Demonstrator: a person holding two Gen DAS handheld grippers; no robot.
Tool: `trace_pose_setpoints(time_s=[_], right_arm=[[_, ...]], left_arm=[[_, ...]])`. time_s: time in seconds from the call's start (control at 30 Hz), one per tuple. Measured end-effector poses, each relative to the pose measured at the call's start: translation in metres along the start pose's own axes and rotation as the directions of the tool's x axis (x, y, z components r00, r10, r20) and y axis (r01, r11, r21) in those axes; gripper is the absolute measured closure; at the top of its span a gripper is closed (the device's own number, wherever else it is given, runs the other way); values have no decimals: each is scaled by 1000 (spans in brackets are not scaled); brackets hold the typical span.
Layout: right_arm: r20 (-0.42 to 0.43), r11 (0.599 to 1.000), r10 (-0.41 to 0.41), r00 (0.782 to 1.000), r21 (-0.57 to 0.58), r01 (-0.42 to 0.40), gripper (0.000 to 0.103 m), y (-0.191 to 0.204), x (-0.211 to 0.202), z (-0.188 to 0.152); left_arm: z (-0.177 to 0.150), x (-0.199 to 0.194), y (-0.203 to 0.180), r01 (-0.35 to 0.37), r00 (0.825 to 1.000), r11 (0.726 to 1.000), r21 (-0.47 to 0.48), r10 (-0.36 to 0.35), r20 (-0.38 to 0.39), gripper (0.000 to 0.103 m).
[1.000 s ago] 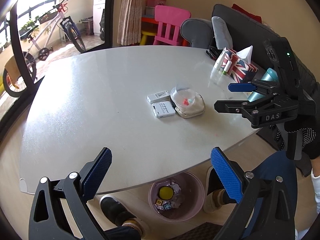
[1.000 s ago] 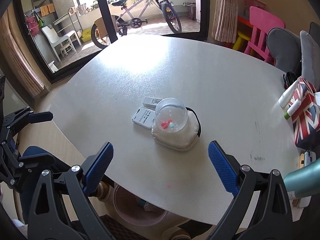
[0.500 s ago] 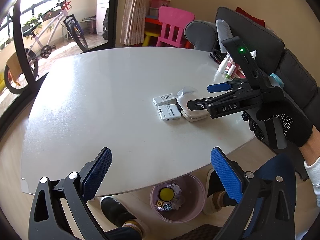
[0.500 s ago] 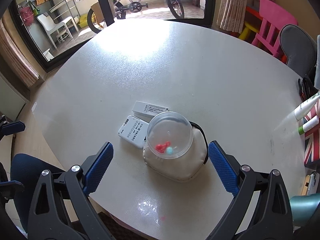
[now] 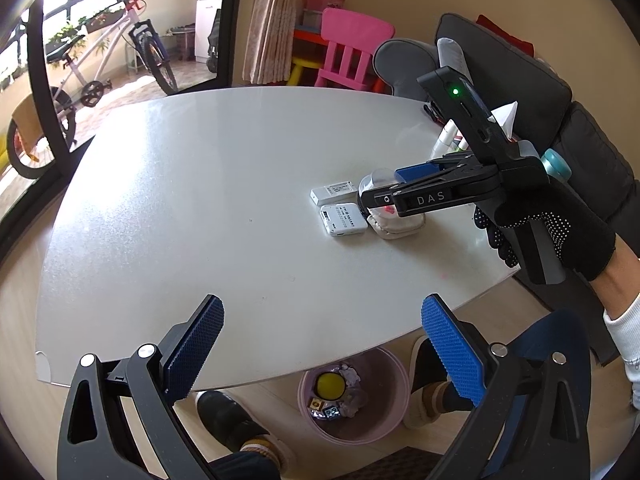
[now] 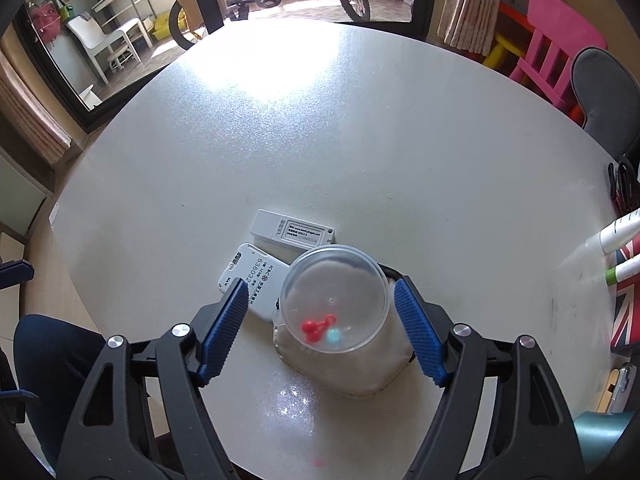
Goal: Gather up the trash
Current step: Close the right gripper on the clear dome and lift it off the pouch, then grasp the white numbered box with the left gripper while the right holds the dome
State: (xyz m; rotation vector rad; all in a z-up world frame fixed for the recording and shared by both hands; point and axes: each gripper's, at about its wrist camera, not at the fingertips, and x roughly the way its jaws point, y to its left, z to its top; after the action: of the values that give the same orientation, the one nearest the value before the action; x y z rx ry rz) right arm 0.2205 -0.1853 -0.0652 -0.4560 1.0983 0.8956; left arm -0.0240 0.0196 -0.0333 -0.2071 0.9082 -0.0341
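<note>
A clear plastic dome cup with small red and blue bits inside sits on a beige pouch on the white table. My right gripper is open, with its fingers on either side of the cup, not touching it. In the left wrist view the right gripper hangs over the cup. My left gripper is open and empty over the table's near edge. A pink trash bin holding some trash stands on the floor under that edge.
Two white card-like devices lie left of the cup. A Union Jack tissue box and tubes stand at the table's right edge, near a teal bottle. A sofa and pink chair are beyond.
My right gripper has moved forward and down until its fingers bracket the dome cup. The left gripper has stayed in place.
</note>
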Motion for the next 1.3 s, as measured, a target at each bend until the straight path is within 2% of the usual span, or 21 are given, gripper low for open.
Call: trace_pose_setpoints(time_s=[0.1, 0.4, 0.67, 1.3], right_arm=[[-2, 1000, -9, 1000, -3, 9, 48, 0, 1, 0], [18, 1000, -11, 1000, 9, 11, 48, -1, -6, -5], [63, 999, -8, 998, 39, 5, 49, -7, -31, -15], [141, 996, -10, 990, 90, -3, 49, -21, -83, -67]], left_arm=[[0, 2, 1, 3, 1000, 1000, -2, -3, -3, 8], [1, 4, 0, 6, 1000, 1000, 5, -6, -3, 8], [11, 10, -3, 1, 1000, 1000, 21, -1, -2, 8], [40, 37, -22, -18, 999, 994, 107, 21, -27, 8]])
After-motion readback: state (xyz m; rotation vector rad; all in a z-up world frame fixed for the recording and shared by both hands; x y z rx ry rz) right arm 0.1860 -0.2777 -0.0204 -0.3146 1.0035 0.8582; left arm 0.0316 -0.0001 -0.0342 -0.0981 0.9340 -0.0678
